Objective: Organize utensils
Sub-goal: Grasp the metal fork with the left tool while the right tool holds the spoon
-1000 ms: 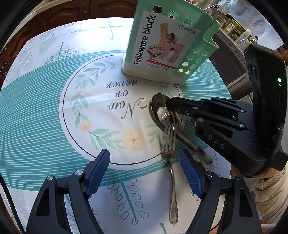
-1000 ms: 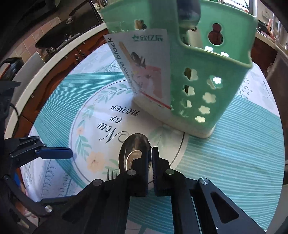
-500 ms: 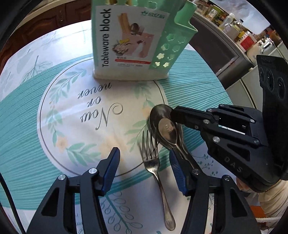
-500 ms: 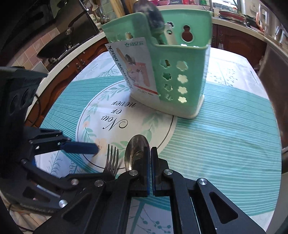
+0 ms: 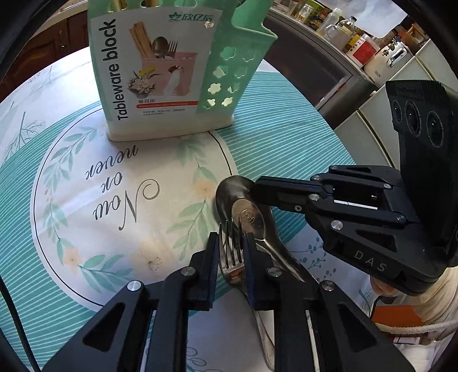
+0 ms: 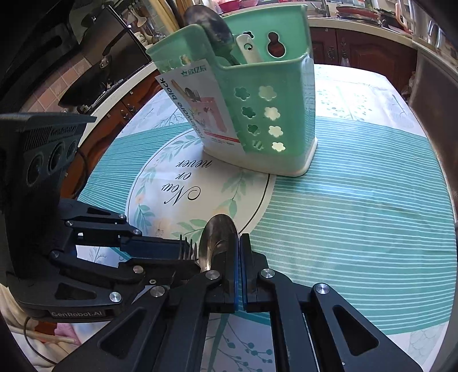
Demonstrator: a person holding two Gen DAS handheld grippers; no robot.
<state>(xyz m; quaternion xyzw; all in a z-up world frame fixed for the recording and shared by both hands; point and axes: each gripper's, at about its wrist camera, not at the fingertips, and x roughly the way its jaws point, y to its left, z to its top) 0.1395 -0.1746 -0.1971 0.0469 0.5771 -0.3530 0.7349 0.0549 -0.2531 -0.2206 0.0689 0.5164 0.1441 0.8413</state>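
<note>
Left wrist view: left tongs (image 5: 230,251), earlier wide apart, are closing around the fork (image 5: 230,259); right tongs (image 6: 239,257) remain clamped on the spoon (image 6: 219,243).

The bench (image 6: 357,206) is free and flat on its right side, from the near edge to the far edge. In the middle, toward the far side, the green utensil holder (image 6: 274,114) stands upright and blocks the way; a dark spoon (image 6: 211,25) and a white handle (image 6: 249,48) rise from its open top. Between the holder and the near edge the cloth is bare. At the near edge the left gripper (image 6: 186,249) and the right gripper (image 6: 239,257) are just beside each other, with the fork (image 5: 230,251) and the spoon (image 5: 243,206) crowded between, so little room stays there.
</note>
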